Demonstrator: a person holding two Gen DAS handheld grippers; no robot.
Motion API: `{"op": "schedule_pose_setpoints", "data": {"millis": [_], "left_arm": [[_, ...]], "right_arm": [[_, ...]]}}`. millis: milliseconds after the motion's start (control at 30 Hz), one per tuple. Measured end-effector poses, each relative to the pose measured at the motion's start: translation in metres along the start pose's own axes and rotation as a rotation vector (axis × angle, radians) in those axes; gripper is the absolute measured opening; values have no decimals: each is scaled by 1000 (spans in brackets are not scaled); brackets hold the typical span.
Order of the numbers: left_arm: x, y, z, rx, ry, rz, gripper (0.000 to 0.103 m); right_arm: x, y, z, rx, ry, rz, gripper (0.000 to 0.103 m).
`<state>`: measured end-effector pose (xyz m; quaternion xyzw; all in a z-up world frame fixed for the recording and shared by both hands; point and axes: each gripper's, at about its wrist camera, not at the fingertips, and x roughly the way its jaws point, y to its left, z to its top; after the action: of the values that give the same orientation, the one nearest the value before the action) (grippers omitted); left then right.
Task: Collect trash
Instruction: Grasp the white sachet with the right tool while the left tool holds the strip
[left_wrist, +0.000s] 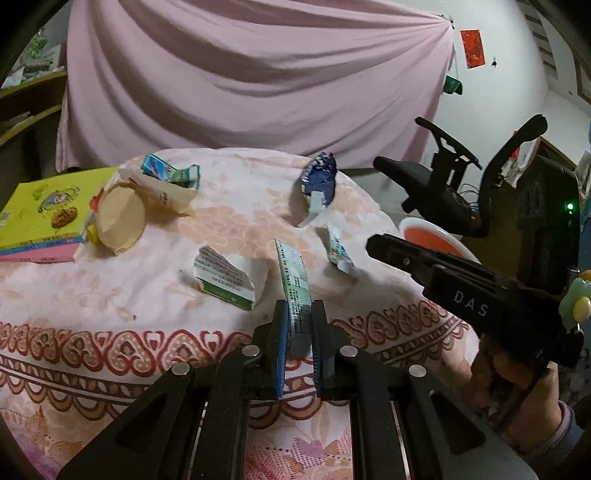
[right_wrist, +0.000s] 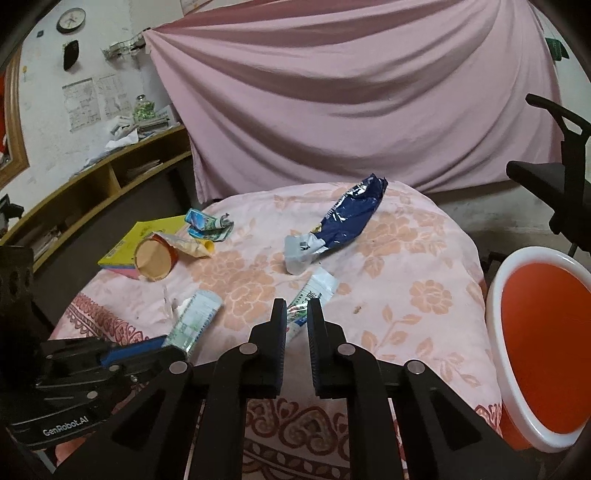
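Near the counter's front edge, left tool (left_wrist: 298, 325) pinches a carton (left_wrist: 293, 291); right tool (right_wrist: 296, 317), slightly spread, hangs above a tube (right_wrist: 314, 291), bin (right_wrist: 495, 295) beside.

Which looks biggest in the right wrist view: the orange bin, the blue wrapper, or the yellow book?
1. Orange bin: largest by far, though it sits nearest the camera, which inflates it.
2. Blue wrapper: long and crumpled.
3. Yellow book: looks similar or slightly smaller, but it is partly covered by a paper cup, so this rank is unsure.
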<state>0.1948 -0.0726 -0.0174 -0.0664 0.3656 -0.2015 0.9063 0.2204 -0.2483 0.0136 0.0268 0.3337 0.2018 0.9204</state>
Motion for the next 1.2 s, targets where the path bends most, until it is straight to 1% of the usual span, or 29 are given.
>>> {"op": "schedule_pose_setpoints", "data": {"millis": [167,333,400,533,600,667,733,933,1000,1033,1200], "left_arm": [[1,11,1,-23,13,70,9],[-5,24,2,-48,4,103,9],[-8,28,2,-54,-1,110,9],[-11,36,3,-73,-5,116,9],[-12,38,2,-82,0,116,8],[-12,39,1,-90,2,118,8],[-14,39,1,-94,1,117,8],[-16,38,2,-88,-5,117,4],[-19,36,2,-80,-17,111,3],[-20,34,2,-76,-23,109,3],[-27,24,3,-44,-61,95,2]], "right_arm": [[14,-7,0,47,56,-6,11],[29,-6,2,73,101,19,12],[36,-5,3,78,121,11,13],[39,-6,4,84,130,1,18],[41,-7,4,85,137,9,22],[42,-4,4,75,140,8,29],[43,0,5,55,144,-4,31],[48,7,5,9,160,-53,30],[48,10,5,-9,164,-72,26],[48,11,4,-18,165,-79,22],[40,5,1,-1,151,-58,18]]}}
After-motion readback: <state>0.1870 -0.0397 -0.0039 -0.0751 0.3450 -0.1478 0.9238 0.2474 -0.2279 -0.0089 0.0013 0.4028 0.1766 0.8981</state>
